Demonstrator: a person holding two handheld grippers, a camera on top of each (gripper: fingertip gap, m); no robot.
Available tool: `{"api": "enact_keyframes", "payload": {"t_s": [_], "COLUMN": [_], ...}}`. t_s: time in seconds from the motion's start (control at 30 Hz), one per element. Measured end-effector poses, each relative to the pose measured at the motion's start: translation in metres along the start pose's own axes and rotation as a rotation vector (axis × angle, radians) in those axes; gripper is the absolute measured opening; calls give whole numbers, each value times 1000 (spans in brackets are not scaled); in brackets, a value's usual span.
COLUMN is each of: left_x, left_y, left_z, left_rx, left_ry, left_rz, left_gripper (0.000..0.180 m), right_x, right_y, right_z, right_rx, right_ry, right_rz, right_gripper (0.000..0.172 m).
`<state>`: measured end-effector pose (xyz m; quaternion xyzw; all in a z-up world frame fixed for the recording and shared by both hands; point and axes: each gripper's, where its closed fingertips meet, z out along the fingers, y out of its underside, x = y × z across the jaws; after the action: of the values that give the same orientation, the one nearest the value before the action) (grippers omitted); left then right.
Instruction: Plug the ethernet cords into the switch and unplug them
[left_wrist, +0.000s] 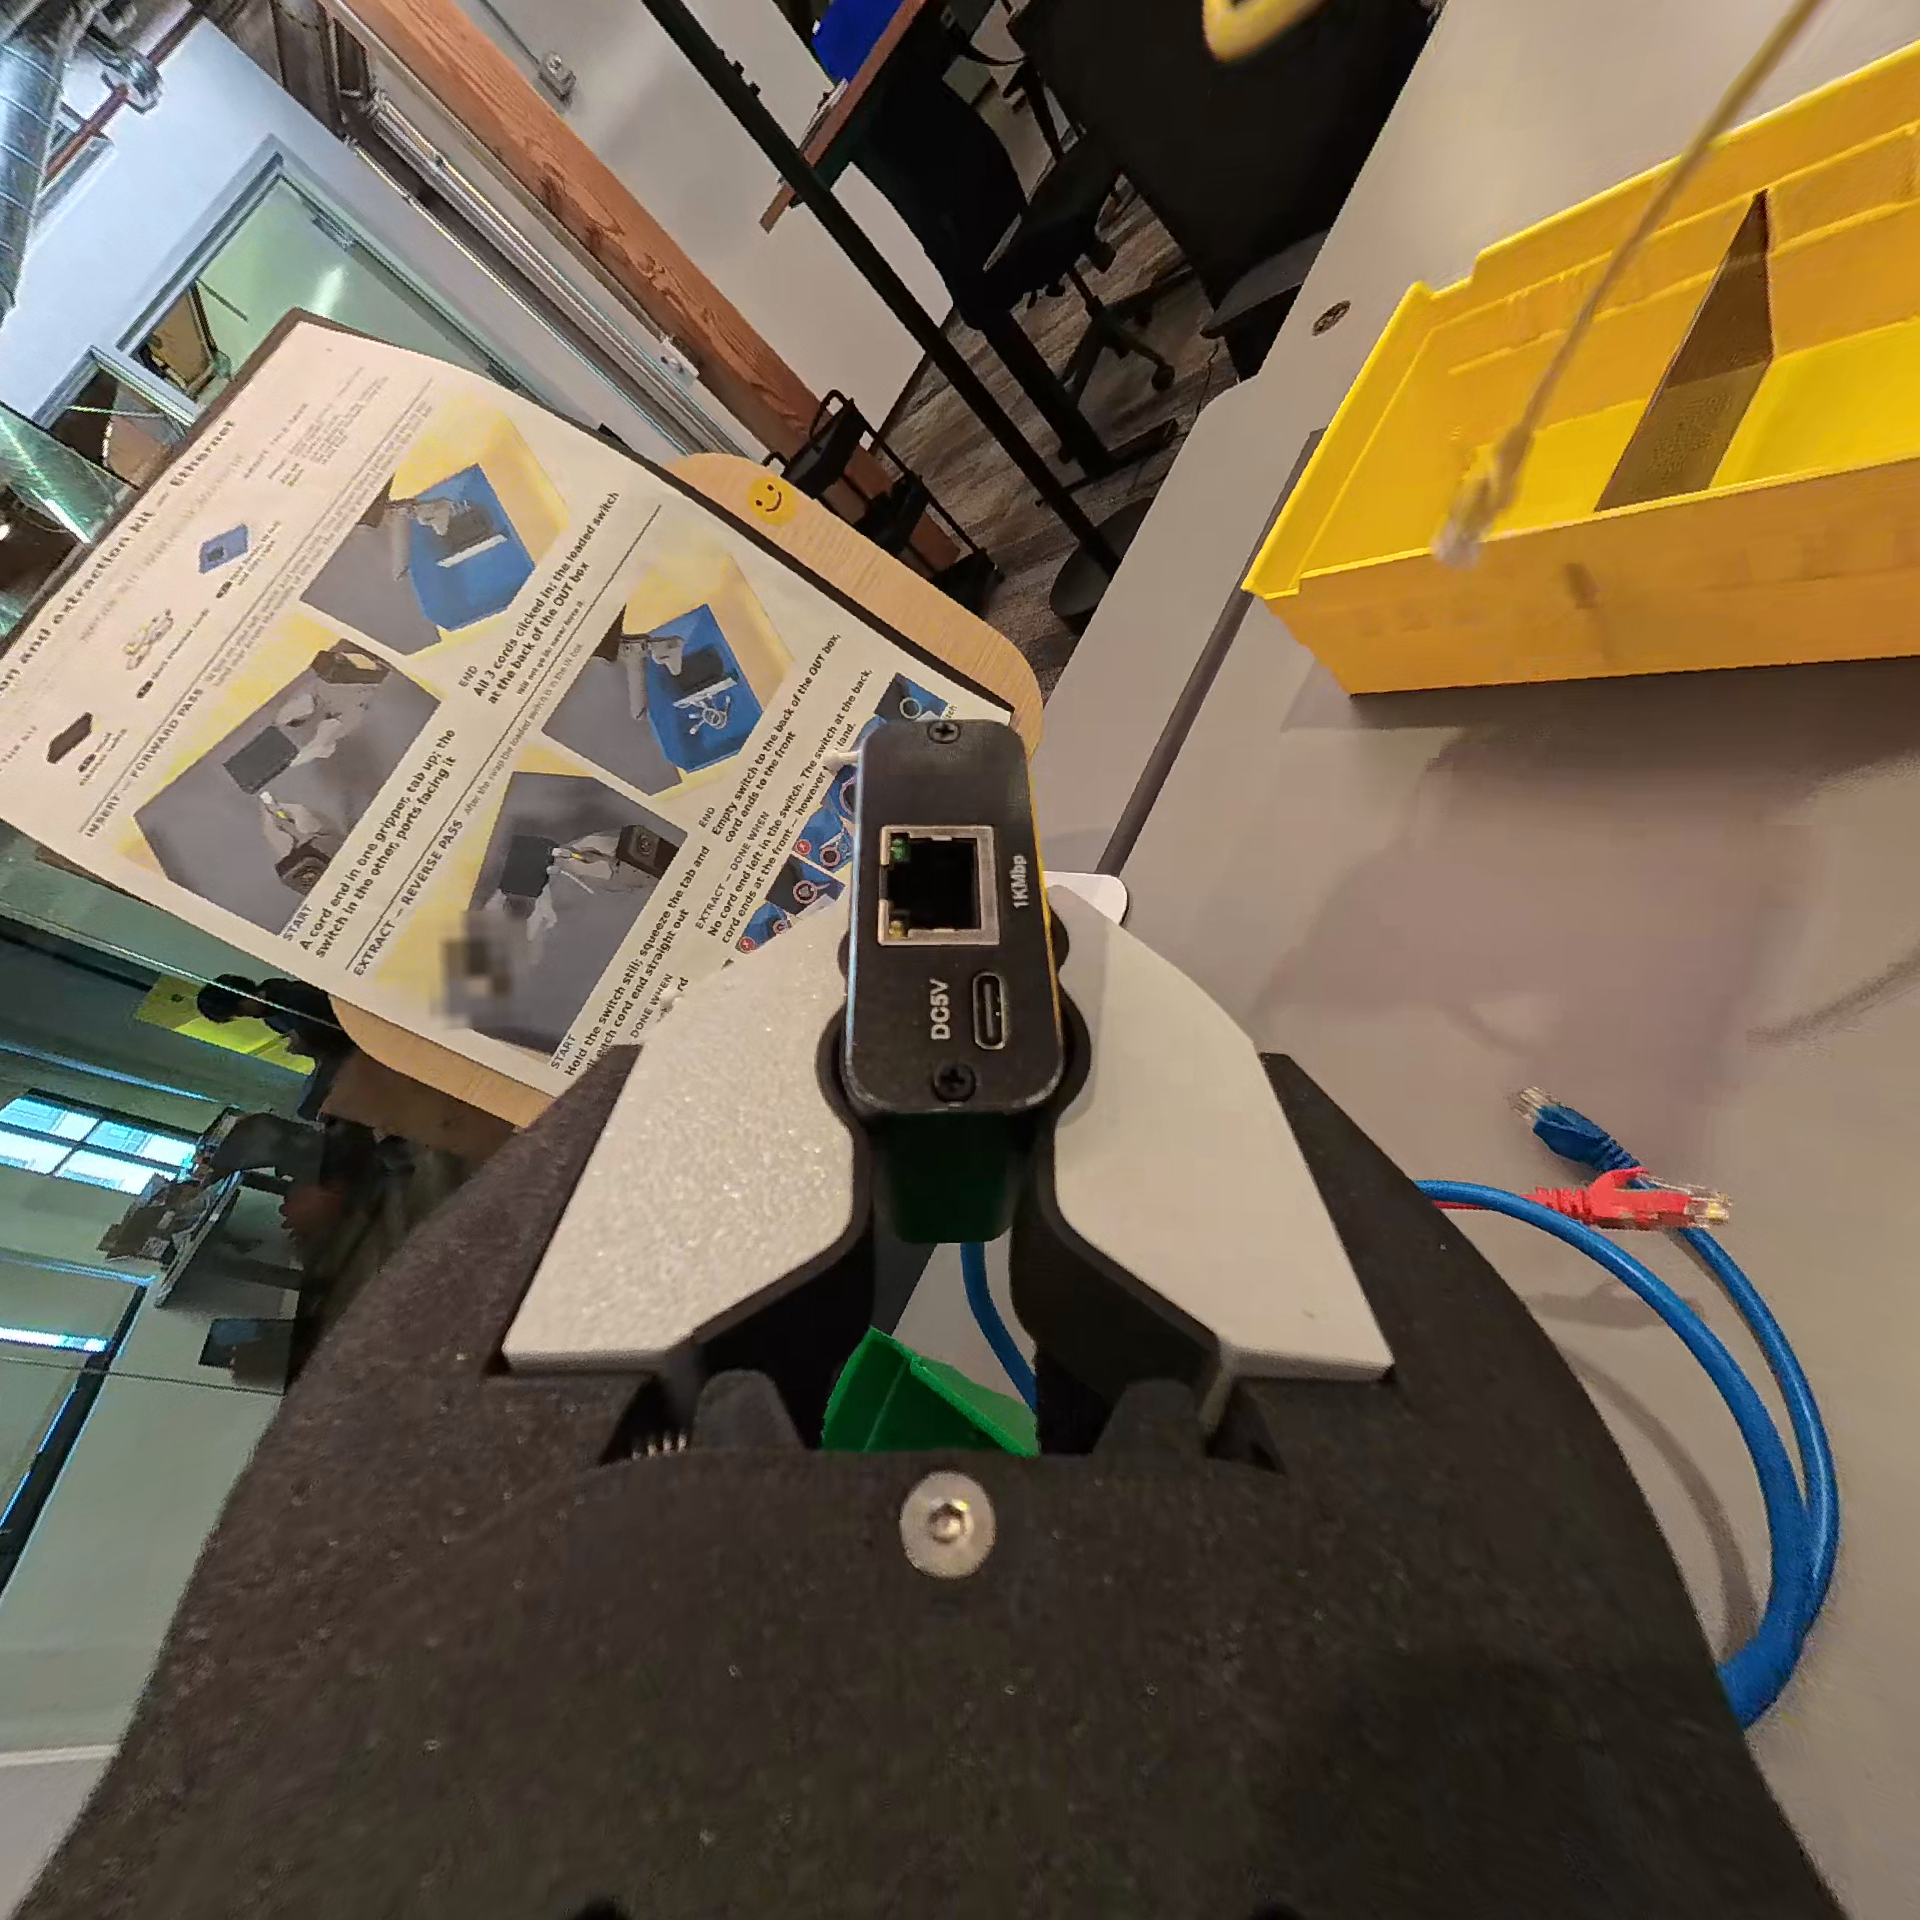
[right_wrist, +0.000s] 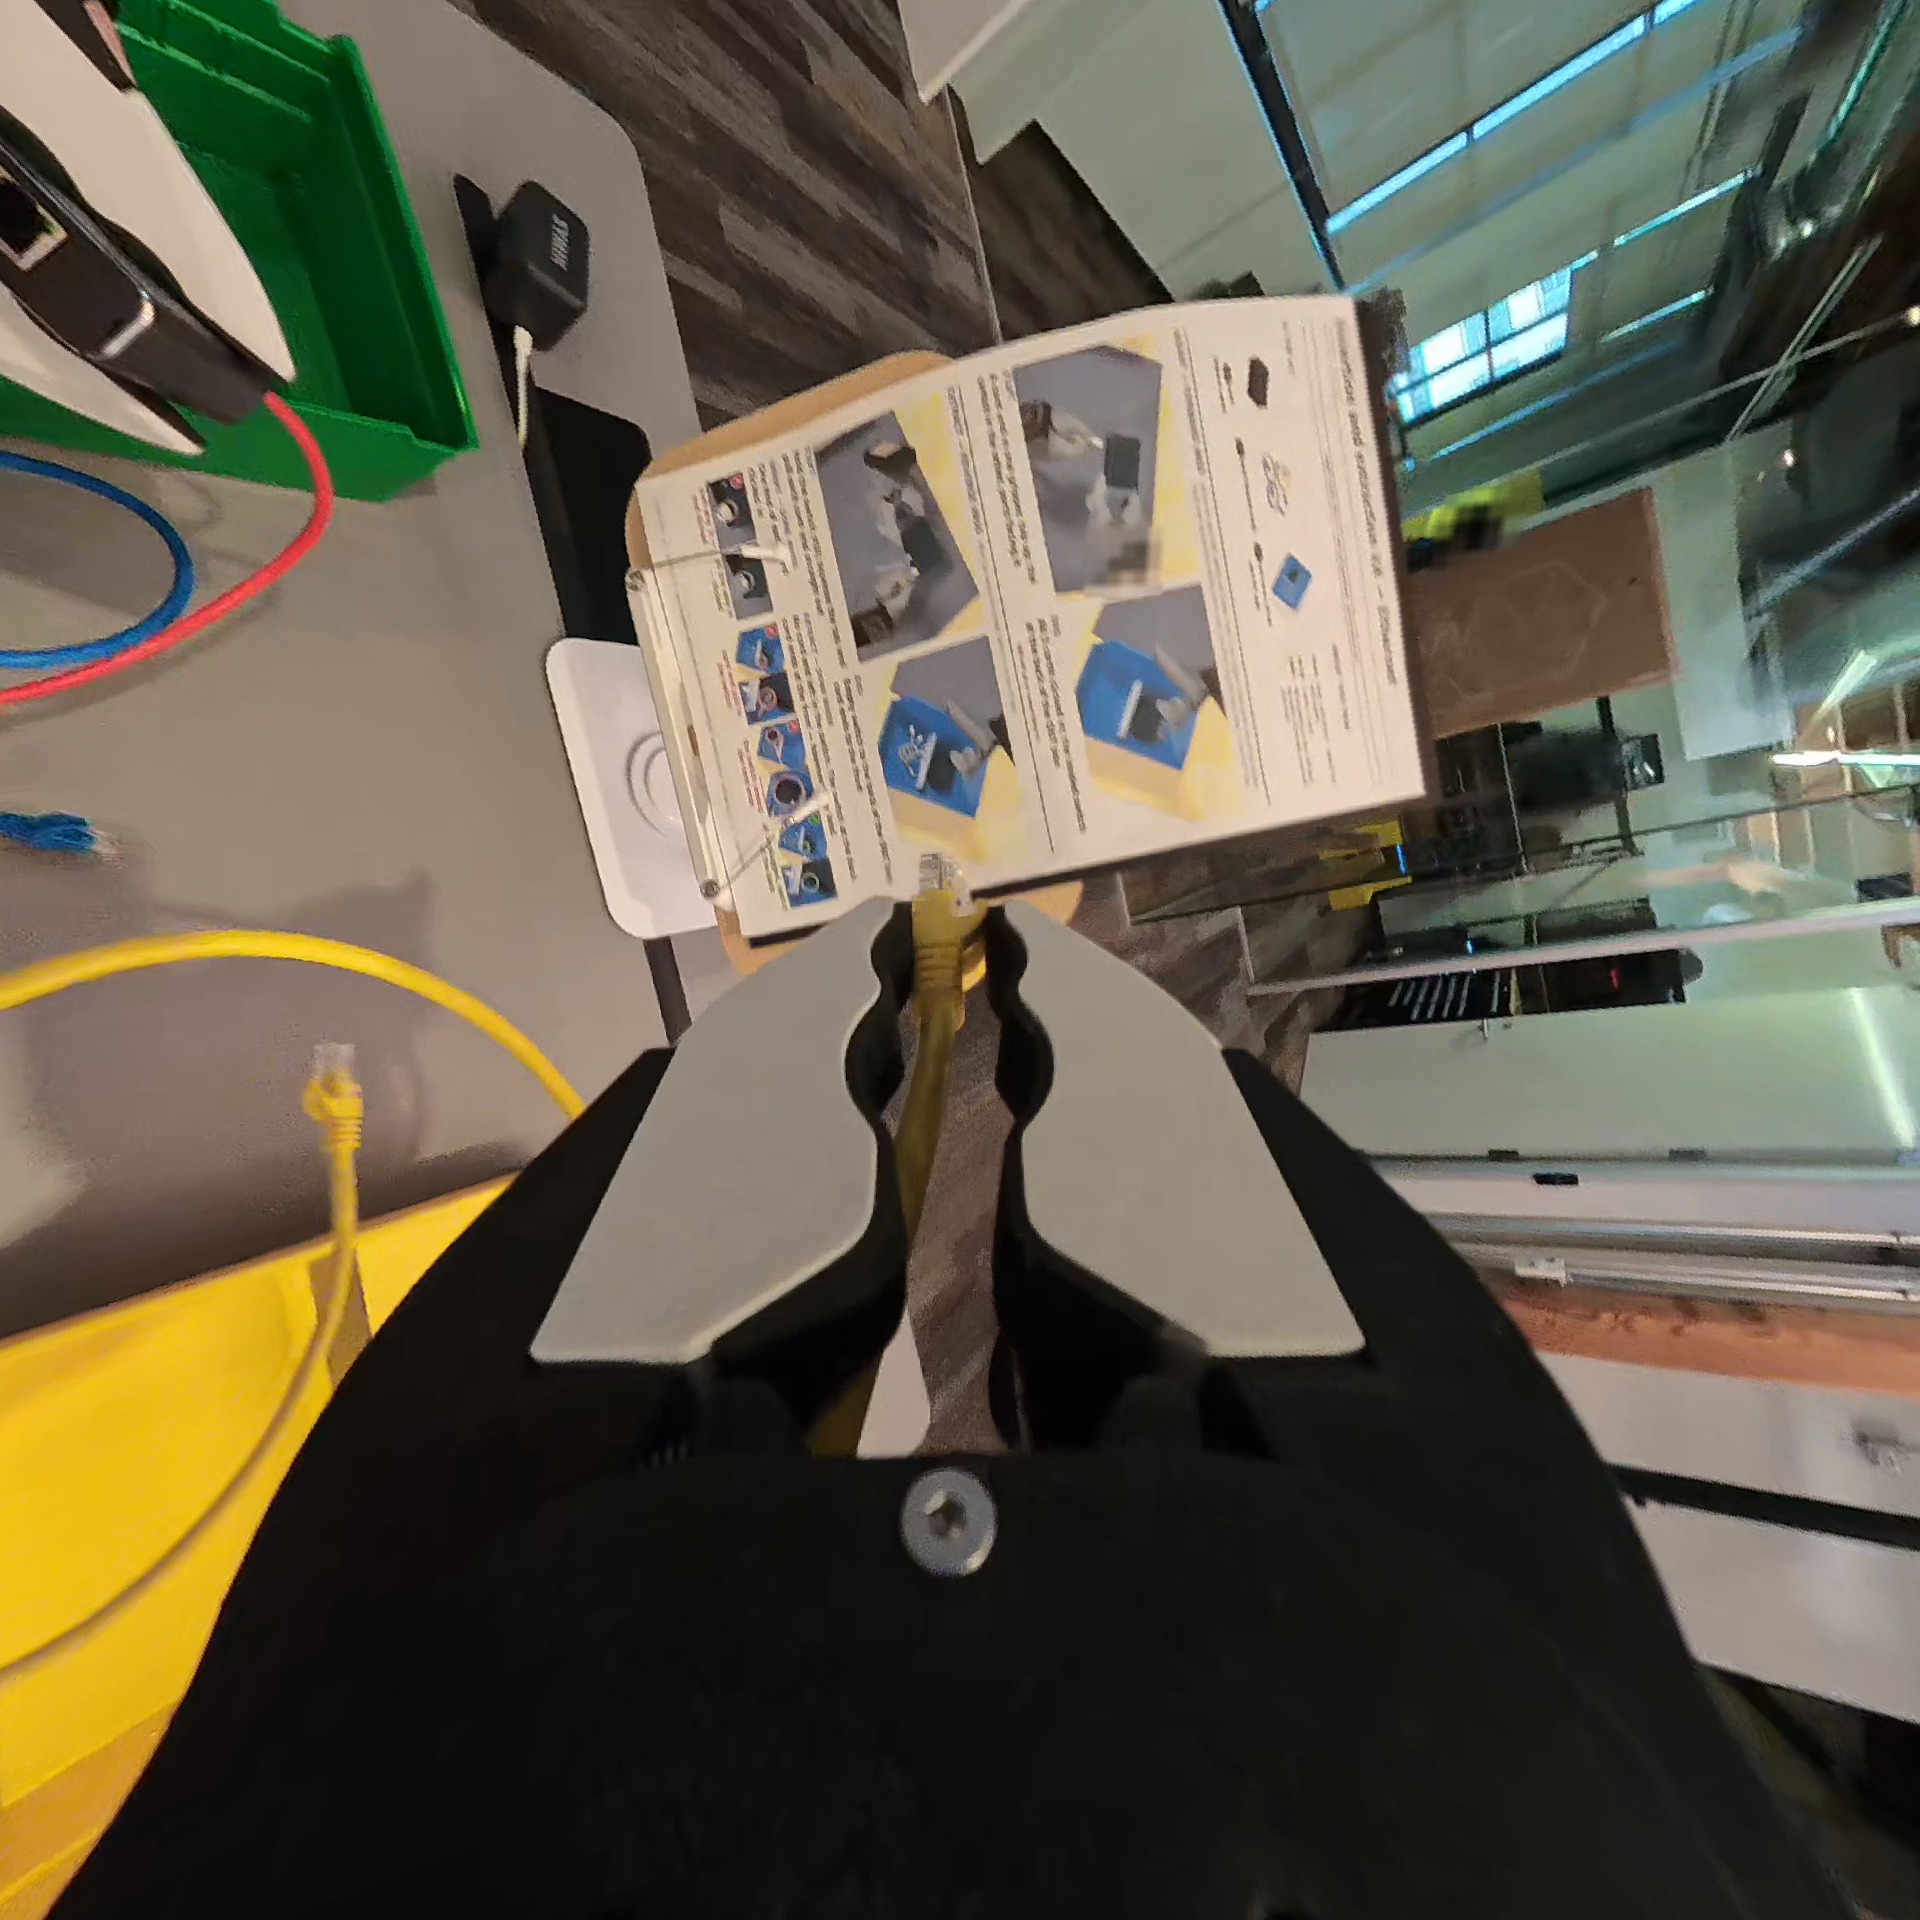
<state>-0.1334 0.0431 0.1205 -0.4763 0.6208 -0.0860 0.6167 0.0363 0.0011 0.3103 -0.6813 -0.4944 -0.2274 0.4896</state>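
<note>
Here, both grippers are loaded: switch left, yellow cord right.
The left gripper (left_wrist: 951, 914) clamps the boxy black metal switch (left_wrist: 948, 925) at 12 o'clock; the right gripper (right_wrist: 940, 940), nearly closed, pinches the ribbed yellow cord (right_wrist: 935, 966) behind its clear plug.

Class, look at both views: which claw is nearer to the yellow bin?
Right. The right claw hovers just above the yellow bin; the left claw holds the switch farther off.

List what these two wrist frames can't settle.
- Switch: left wrist view shows one end face; its body is hidden by the left gripper.
- Yellow cord: motion blur and the right gripper hide pad contact.
- Red cord: plug hidden behind the switch, right wrist view.
</note>
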Motion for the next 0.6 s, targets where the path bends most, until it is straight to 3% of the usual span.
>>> {"api": "enact_keyframes", "payload": {"t_s": [0.23,0.47,0.6], "left_x": [5,12,14], "left_y": [2,1,3], "left_z": [6,11,14], "left_rx": [-20,-38,-51], "left_ry": [18,31,32], "left_rz": [15,39,46], "left_gripper": [27,27,27], "right_x": [-4,-72,-114], "right_y": [77,175,209], "right_z": [-14,1,16], "right_rx": [-168,-268,-241], "right_ry": [2,-69,-41], "right_rz": [83,194,237], "right_gripper": [15,15,15]}}
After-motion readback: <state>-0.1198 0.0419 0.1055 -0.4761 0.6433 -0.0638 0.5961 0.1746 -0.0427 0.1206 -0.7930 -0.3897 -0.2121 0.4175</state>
